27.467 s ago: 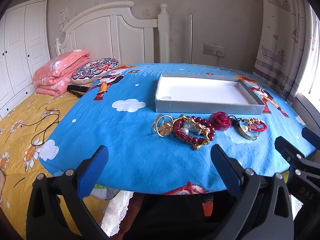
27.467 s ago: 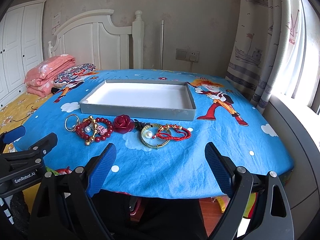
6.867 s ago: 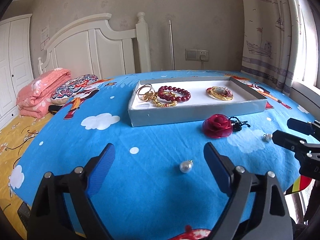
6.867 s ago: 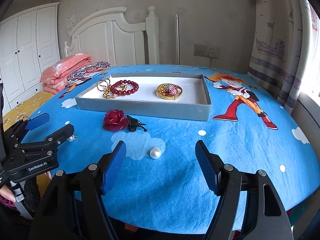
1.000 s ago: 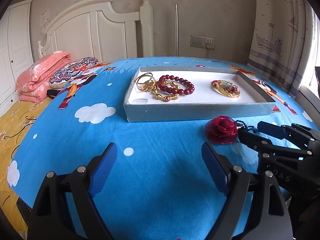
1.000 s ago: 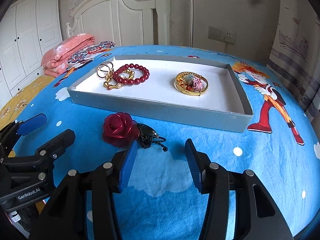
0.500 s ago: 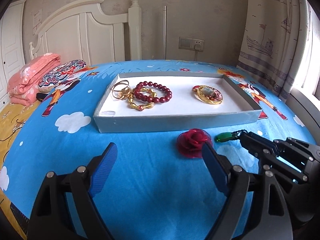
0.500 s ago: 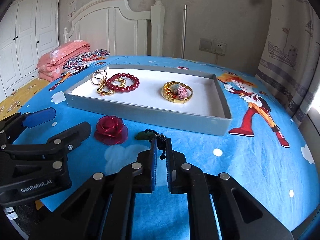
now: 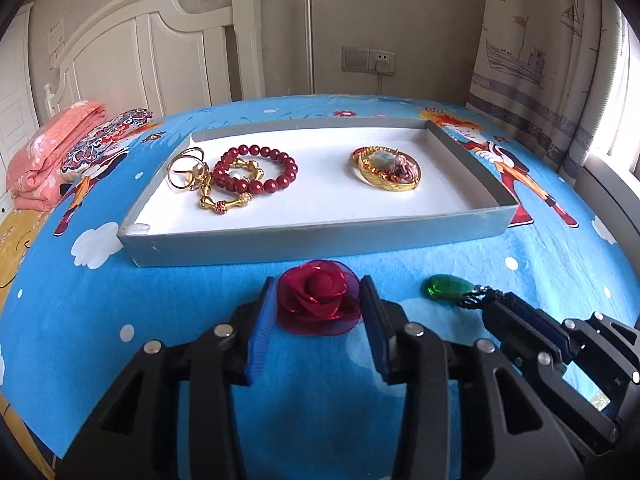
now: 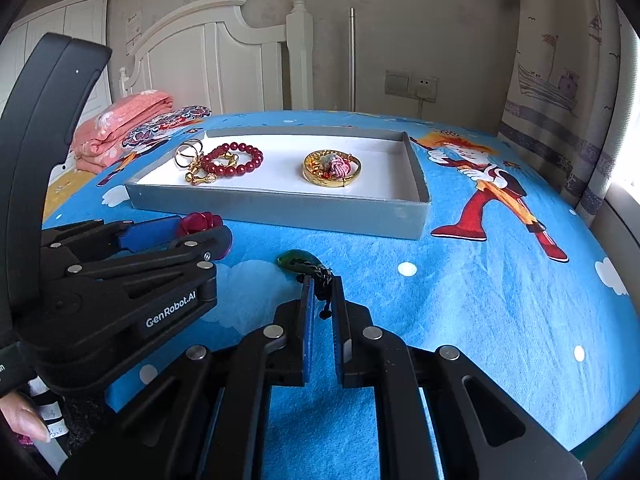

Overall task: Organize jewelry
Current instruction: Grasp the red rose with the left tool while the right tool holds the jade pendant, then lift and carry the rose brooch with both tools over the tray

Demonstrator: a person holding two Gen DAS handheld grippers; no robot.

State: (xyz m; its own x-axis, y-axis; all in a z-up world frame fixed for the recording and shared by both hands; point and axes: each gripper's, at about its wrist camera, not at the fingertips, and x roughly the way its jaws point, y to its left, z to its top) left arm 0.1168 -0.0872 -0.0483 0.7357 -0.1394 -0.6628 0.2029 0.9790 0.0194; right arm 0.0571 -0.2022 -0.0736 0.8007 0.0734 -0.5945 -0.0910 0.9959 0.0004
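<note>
Two pieces are left outside the tray [image 9: 320, 240], and both grippers have gone to work on them within the last second. A second ago the left gripper [image 9: 318, 304] stood wide open over bare cloth short of the red rose [image 9: 318, 298]; now it has come forward, and its jaws are closing with the rose between them. The blue pads sit just beside the petals on either side, and no squeeze shows on the fabric yet, so I judge the rose is framed but not gripped.

The right gripper [image 10: 320, 300] was half open a second ago with the green pendant [image 10: 298, 260] lying beside the rose. It is now pinched almost fully together on the pendant's black cord [image 10: 322, 280], and the green stone lies on the blue cloth [image 10: 480, 300] just ahead of its tips, pulled a little apart from the rose.

Inside the tray, near the left end, sit the gold rings [image 9: 186, 168], the red bead bracelet [image 9: 256, 174] and the gold chain [image 9: 224, 200]; the gold bangle [image 9: 386, 168] lies toward the right.

Separating the two pieces means each can be carried on its own. Once the rose is held, both should go into the open white floor of the tray, which would finish the sorting.
</note>
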